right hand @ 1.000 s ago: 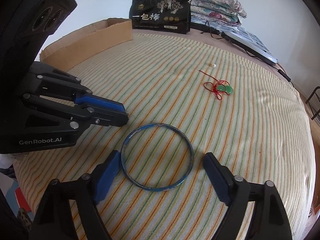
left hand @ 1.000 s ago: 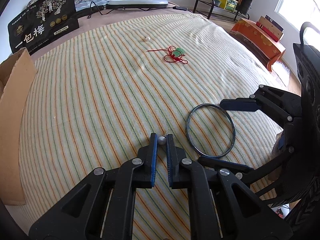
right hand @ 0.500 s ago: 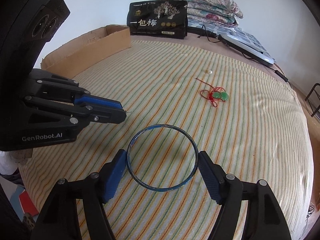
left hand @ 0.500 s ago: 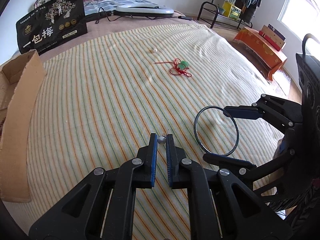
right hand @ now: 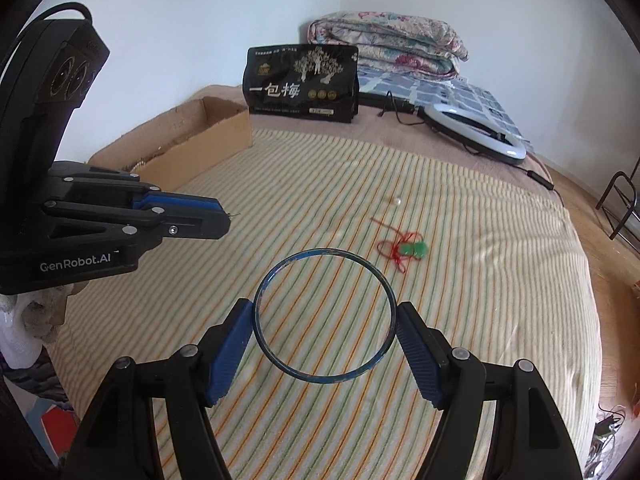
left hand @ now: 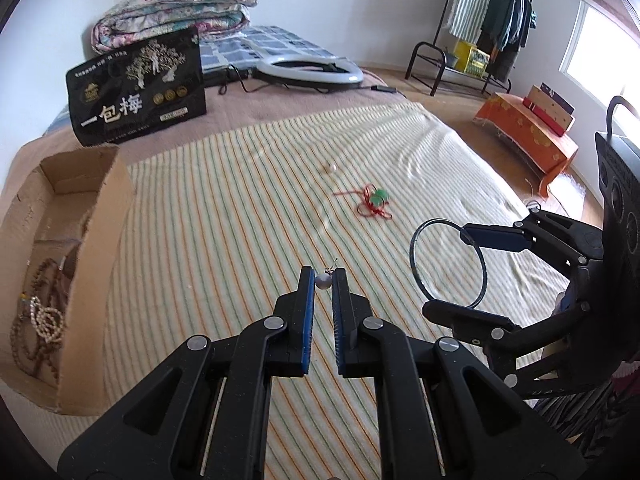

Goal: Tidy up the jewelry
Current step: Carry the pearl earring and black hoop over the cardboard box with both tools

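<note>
1. Blue-padded fingers of the left gripper (left hand: 323, 280) are closed on a small pearl earring (left hand: 322, 281), pinched at the very fingertips; a thin wire hook pokes out past the tips. Judged: very light, round and slippery, so easily squirted out of the pads; the hook is likely bendable, so grip is better kept on the bead.

2. The right gripper (right hand: 325, 330) is clamped across a thin blue bangle (right hand: 325, 315), one pad on each outer edge, the ring held clear of the striped bedspread (right hand: 500, 280). Judged: stiff, light, smooth-rimmed; held across its width it could pivot or pop free if squeezed harder.

3. The cardboard box (left hand: 96, 248), left of the earring, holds bead strings and a pearl strand; judged the likely drop place.

4. Beyond the bangle, a red cord with green pendant (right hand: 412, 250) lies on the bedspread. Judged: limp, tangle-prone; best taken at the pendant.

5. Just past the cord, a loose pearl (right hand: 396, 201) lies alone; likely to roll.
</note>
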`<state>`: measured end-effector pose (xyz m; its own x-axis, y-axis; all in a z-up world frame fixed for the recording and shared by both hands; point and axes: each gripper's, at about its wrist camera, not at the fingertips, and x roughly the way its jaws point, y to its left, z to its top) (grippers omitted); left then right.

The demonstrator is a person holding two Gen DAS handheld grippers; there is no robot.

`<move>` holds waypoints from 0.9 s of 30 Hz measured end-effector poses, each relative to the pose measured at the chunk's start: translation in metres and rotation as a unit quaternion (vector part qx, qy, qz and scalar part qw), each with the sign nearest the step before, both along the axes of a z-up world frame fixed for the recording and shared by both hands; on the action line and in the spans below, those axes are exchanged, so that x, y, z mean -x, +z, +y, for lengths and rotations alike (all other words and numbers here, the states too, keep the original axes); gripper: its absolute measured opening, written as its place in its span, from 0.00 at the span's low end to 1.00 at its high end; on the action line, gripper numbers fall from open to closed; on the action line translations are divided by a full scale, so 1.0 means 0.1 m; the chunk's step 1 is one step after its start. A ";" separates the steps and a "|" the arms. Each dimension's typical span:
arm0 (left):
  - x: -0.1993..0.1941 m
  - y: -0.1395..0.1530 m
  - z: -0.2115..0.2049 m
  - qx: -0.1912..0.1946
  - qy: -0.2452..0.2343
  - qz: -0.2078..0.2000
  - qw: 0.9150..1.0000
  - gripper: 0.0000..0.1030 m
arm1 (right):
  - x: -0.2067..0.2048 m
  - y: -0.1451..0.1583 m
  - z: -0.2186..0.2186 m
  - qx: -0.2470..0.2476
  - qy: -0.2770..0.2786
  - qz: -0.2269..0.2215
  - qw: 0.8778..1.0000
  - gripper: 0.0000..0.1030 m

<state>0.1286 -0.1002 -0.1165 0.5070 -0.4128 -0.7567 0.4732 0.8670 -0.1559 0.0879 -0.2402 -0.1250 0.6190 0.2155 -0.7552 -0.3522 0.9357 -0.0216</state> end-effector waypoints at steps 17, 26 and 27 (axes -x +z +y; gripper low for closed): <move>-0.08 0.63 0.51 0.021 0.055 -0.060 0.996 0.06 | -0.31 0.71 0.22 -0.032 -0.015 -0.067 0.997 0.72; -0.12 0.85 0.90 0.014 0.093 -0.081 0.992 0.06 | -0.45 0.88 0.50 -0.043 -0.005 -0.079 0.996 0.72; -0.12 0.86 0.95 0.012 0.097 -0.084 0.992 0.06 | -0.47 0.89 0.54 -0.043 -0.003 -0.081 0.996 0.72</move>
